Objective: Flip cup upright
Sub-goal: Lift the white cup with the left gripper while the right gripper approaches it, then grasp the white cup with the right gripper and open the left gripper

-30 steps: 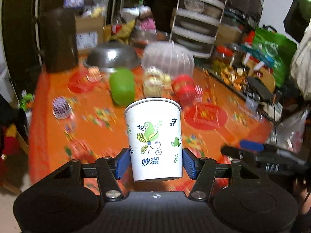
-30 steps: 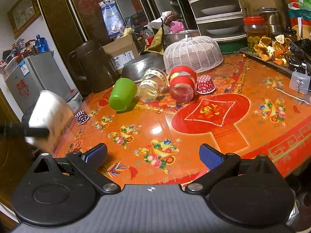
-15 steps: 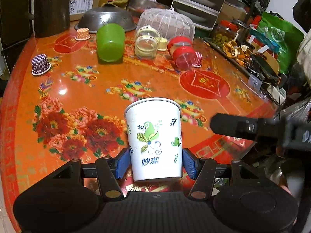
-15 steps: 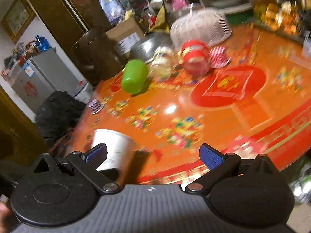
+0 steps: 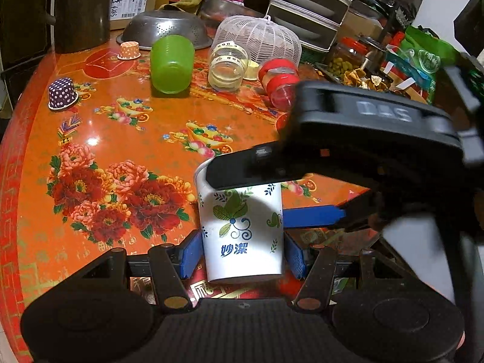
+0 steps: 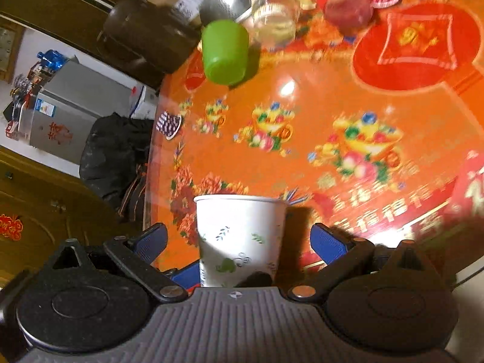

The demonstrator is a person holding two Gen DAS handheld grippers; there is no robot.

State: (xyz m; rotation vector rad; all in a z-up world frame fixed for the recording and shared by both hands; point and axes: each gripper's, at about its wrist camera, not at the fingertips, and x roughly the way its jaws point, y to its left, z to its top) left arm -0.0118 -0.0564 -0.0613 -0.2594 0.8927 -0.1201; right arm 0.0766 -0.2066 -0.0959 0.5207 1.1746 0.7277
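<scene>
A white paper cup (image 5: 242, 236) with green leaf print and blue characters is held rim away from the camera between the blue pads of my left gripper (image 5: 242, 255), which is shut on it above the near edge of the orange table (image 5: 90, 139). My right gripper (image 6: 239, 242) is open, and the same cup (image 6: 240, 239) sits between its spread fingers without the pads touching it. In the left wrist view the right gripper's body (image 5: 363, 151) reaches in from the right, one finger across the cup's rim and one blue pad (image 5: 311, 216) beside its wall.
A green cup (image 5: 172, 63) lies on its side further back, with a clear jar (image 5: 227, 68), a red-lidded jar (image 5: 279, 86), a white mesh food cover (image 5: 260, 39) and a metal colander (image 5: 166, 28). Small paper cases (image 5: 62, 93) stand at the left.
My right gripper has swung in from the right and now straddles the cup held by my left gripper. The left gripper has kept its hold and dipped slightly toward the table.
</scene>
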